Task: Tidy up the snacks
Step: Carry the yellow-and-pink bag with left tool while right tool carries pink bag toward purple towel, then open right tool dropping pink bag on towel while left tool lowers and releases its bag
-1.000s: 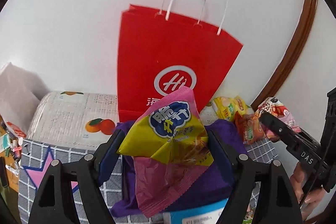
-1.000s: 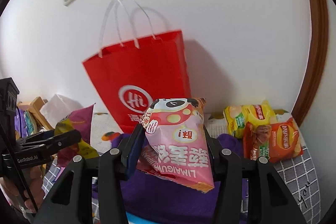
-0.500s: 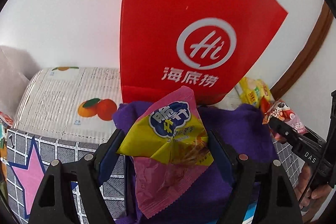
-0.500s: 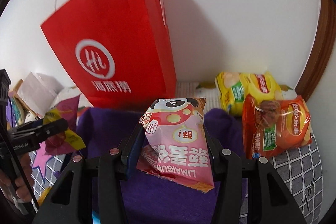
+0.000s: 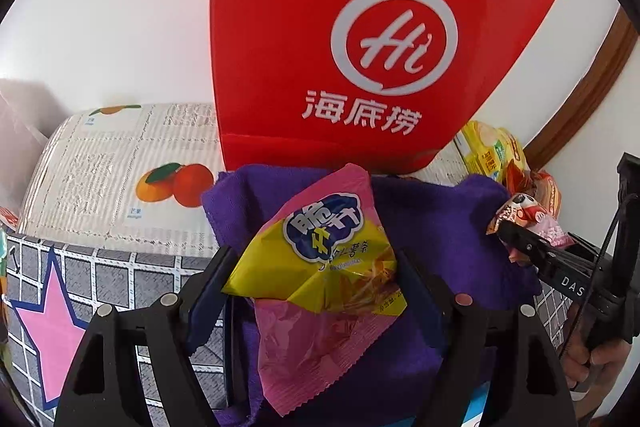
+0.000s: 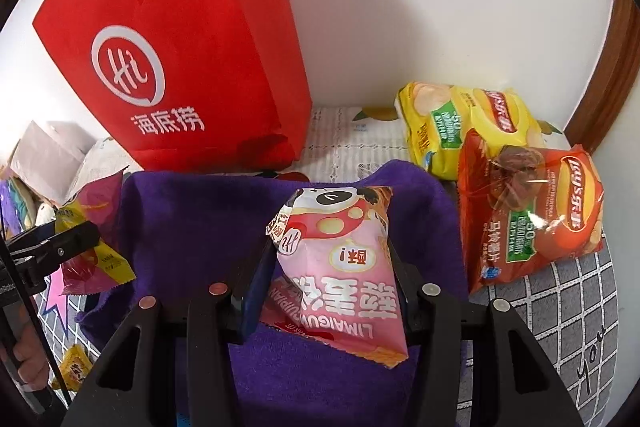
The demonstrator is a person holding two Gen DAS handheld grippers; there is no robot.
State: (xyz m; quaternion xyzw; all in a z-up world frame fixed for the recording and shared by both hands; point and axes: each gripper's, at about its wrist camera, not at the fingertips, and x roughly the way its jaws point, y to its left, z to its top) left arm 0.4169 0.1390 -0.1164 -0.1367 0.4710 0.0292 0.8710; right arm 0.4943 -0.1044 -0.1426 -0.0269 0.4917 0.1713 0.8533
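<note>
My left gripper (image 5: 312,267) is shut on a yellow and pink snack bag (image 5: 320,267), held over a purple cloth (image 5: 440,219). My right gripper (image 6: 326,263) is shut on a pink snack bag with a panda print (image 6: 340,267), above the same purple cloth (image 6: 192,219). Each gripper shows in the other's view: the right gripper (image 5: 516,239) at the right edge, the left gripper (image 6: 88,231) at the left edge. A tall red paper bag (image 5: 360,39) stands against the wall just behind the cloth, its opening out of frame.
A yellow chip bag (image 6: 464,123) and an orange chip bag (image 6: 532,215) lie at the right by a wooden door frame (image 6: 608,75). A fruit-print box (image 5: 120,171) sits left of the red bag. The grey checked cover (image 5: 112,267) has a pink star. A small yellow packet (image 6: 76,367) lies low left.
Both grippers have sunk and tilted downward with their snack bags still gripped. The red bag now fills the upper frame, its handles gone from view, and the purple cloth is closer.
</note>
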